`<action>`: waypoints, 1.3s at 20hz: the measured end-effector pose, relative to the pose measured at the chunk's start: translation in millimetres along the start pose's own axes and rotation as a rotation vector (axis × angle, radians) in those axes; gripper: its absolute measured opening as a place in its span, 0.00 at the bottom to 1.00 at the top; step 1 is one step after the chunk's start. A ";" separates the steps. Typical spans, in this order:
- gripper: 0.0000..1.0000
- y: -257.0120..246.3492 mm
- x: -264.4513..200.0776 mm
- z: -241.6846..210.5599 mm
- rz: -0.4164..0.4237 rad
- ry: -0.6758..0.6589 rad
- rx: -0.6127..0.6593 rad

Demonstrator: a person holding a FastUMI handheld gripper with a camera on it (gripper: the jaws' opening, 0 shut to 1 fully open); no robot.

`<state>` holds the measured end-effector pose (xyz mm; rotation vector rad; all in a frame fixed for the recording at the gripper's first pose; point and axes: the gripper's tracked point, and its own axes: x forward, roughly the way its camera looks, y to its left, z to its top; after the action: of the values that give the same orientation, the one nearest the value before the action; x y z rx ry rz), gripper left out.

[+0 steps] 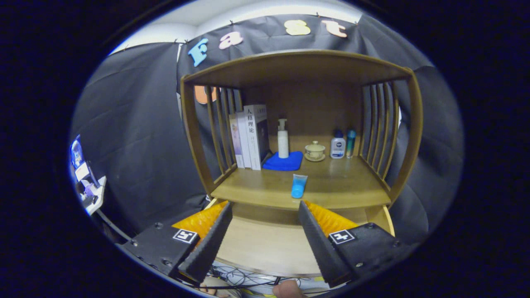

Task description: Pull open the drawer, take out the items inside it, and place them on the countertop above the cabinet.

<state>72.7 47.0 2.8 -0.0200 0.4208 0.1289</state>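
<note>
My gripper (265, 209) is open, its two black fingers spread wide with nothing between them. Below and between the fingers lies the pulled-out wooden drawer (265, 248), its bare bottom showing. Just beyond the fingertips is the cabinet's countertop (248, 190). A small blue tube (298, 186) lies on the countertop near its front edge, just ahead of the right finger.
Further back on the countertop stand several books (250, 136), a white pump bottle (283, 139) on a blue cloth (285, 162), a lidded cup (315, 150), and two small bottles (342, 145). Slatted wooden sides (221, 132) and a top shelf (298, 66) enclose the space.
</note>
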 end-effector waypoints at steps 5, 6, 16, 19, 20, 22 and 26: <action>0.99 -4.0 -30.9 -14.7 -0.067 -0.171 -0.010; 0.99 -8.3 -34.7 -24.8 -0.095 -0.197 -0.018; 0.99 -19.1 -38.3 -128.4 -0.156 -0.246 -0.020; 0.99 -18.1 -33.7 -161.1 -0.157 -0.223 0.002; 0.99 -18.7 -28.2 -171.2 -0.158 -0.216 0.006; 0.99 -21.2 -21.3 -188.4 -0.169 -0.206 -0.005; 0.99 -32.7 -4.2 -208.9 -0.214 -0.166 0.016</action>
<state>-11.7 4.5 -186.4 -0.0382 0.2520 -0.0835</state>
